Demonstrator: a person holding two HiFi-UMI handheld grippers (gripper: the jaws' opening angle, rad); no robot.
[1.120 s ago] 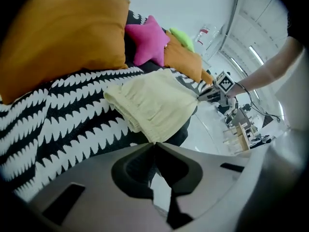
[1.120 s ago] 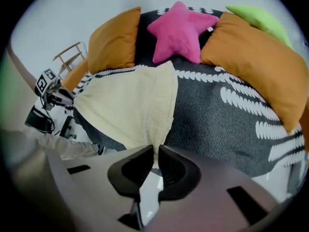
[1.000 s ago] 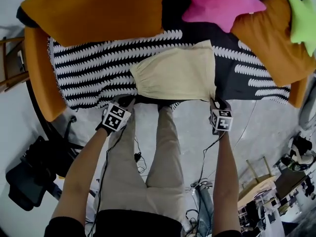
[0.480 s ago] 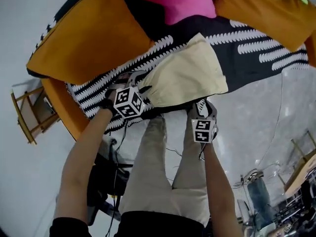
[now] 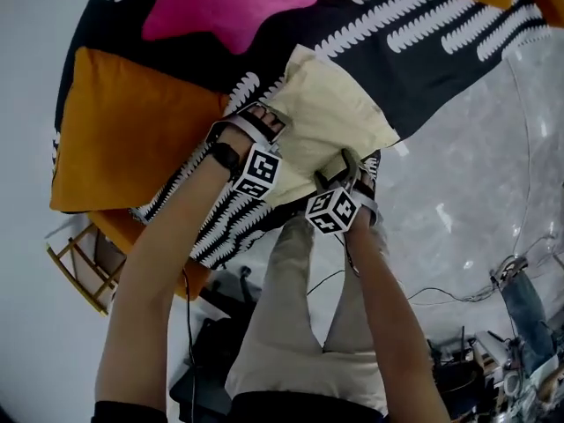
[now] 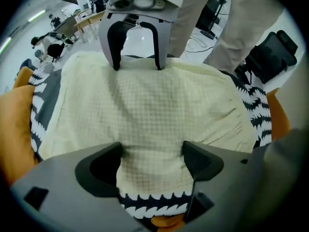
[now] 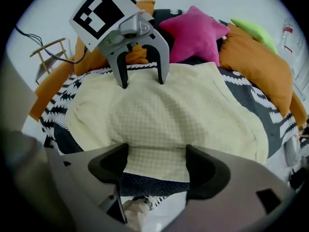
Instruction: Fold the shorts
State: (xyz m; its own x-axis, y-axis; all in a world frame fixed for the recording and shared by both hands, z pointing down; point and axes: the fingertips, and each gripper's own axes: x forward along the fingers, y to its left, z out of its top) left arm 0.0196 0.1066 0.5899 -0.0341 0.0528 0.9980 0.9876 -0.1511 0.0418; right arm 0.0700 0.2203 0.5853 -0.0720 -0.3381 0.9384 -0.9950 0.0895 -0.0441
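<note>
The pale yellow waffle-weave shorts [image 5: 335, 113] lie folded flat on the black-and-white patterned sofa cover [image 5: 432, 42], close to its front edge. An orange square cushion [image 5: 123, 130] and a pink star-shaped cushion [image 5: 220, 3] lie nearby. The left hand-held gripper [image 6: 152, 161] points down over 1 edge of the shorts. Its jaws have just been opening and stand wide, with cloth between them but not pinched. Facing it across the shorts, the right hand-held gripper [image 7: 157, 166] is over the edge nearest the cover's front. Its jaws have also just been opening and grip nothing.
</note>
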